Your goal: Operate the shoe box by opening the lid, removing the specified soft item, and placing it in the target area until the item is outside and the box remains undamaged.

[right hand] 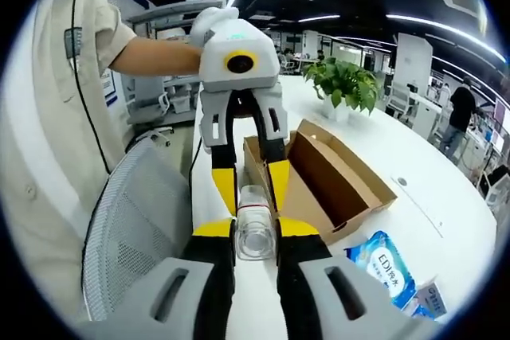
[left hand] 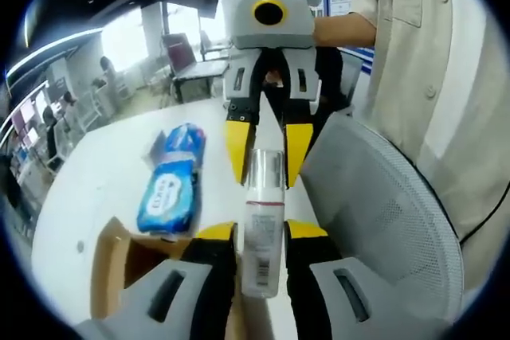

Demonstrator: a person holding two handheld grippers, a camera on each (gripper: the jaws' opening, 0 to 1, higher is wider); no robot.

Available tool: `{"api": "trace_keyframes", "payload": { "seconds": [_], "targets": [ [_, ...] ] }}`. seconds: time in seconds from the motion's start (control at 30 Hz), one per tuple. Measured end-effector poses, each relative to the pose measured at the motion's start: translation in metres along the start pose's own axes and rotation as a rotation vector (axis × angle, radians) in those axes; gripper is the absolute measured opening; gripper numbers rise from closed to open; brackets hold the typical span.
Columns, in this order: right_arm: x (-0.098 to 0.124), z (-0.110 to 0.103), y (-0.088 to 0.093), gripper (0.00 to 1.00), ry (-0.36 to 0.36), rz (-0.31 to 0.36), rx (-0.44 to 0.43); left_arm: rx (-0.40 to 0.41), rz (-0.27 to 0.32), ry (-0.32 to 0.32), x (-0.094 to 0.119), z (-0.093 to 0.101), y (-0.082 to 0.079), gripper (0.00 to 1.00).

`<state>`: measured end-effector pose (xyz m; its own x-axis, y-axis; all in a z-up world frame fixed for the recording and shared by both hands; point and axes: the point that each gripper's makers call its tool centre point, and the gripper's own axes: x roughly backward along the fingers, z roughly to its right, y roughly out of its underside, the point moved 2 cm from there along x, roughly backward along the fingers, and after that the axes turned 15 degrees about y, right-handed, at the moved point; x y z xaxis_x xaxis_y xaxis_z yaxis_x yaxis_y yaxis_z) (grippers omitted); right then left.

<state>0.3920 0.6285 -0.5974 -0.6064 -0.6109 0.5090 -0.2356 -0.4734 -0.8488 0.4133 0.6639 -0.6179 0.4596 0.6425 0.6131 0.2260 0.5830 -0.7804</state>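
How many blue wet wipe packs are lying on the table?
1: a blue wipes pack lies flat on the white table, beside the open cardboard box. Others may be hidden.

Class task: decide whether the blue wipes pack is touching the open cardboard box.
Apart. In the right gripper view, bare white table shows between the wipes pack and the cardboard box. The left gripper view shows a similar gap.

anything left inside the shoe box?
In the right gripper view the open shoe box shows bare brown cardboard on its visible floor and walls. The near corner behind the left tongs is covered.
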Motion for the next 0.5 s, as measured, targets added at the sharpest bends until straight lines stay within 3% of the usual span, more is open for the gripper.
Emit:
{"api": "trace_keyframes", "payload": {
  "seconds": [0.17,0.5],
  "targets": [
    [0.0,0.004,-0.001,0.15,-0.012,-0.014,0.026,0.002,-0.004,-0.042,0.005,-0.005,0.004,0.28],
    [0.002,0.02,0.001,0.15,-0.016,-0.048,0.061,0.105,0.044,-0.142,0.021,-0.009,0.016,0.41]
  ]
}}
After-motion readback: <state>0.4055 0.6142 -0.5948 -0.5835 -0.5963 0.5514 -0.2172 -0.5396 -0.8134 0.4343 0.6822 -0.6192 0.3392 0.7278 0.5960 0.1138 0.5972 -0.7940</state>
